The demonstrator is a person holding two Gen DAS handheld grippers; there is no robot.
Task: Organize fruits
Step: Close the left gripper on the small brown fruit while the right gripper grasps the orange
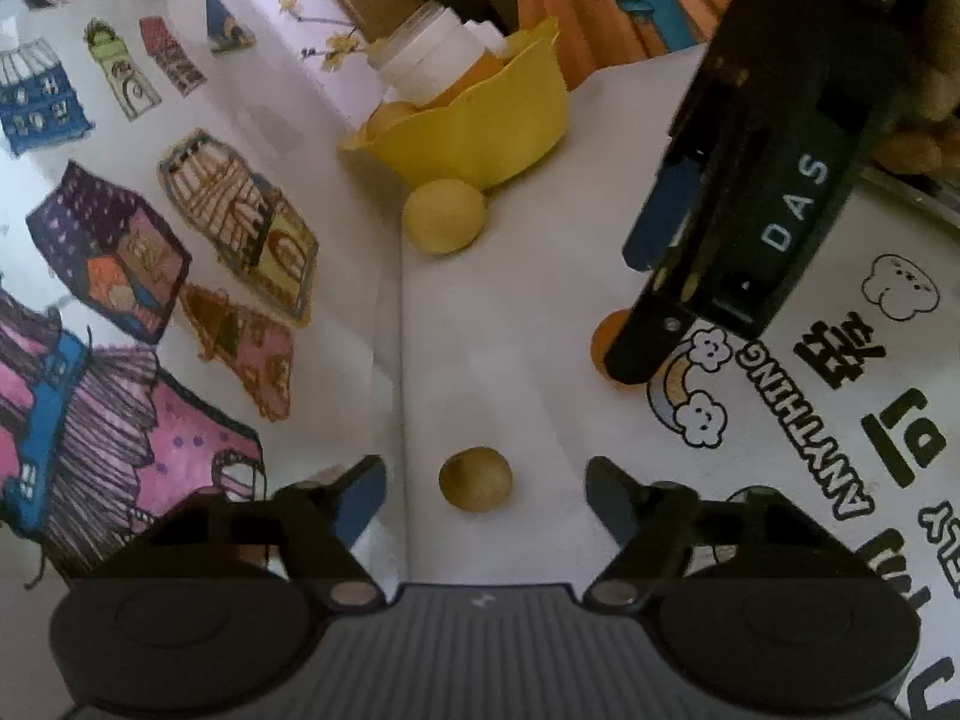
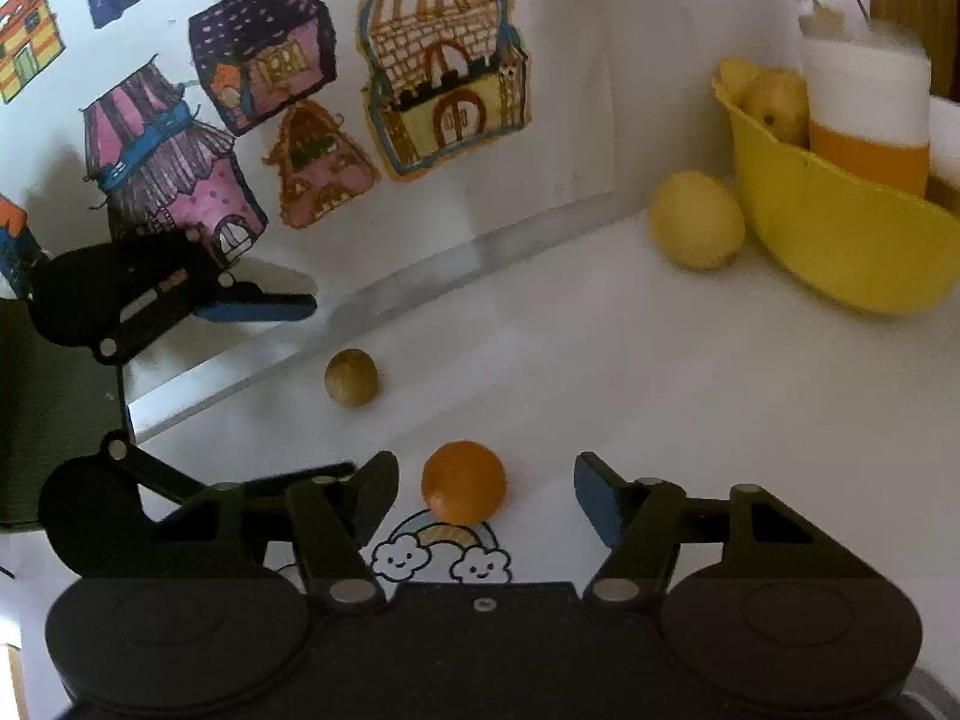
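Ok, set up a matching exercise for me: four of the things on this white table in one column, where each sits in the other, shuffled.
Things:
1. small round orange fruit
2. small brownish-green round fruit
3. pale yellow lemon
4. white-and-orange plastic bottle

Places:
A. standing inside the yellow plastic bowl
B. between the open fingers of the left gripper, untouched
C. on the table against the bowl's outer wall
D. between the open fingers of the right gripper, at the rainbow print

Pairs: 1-D, 2-B, 3-C, 4-A
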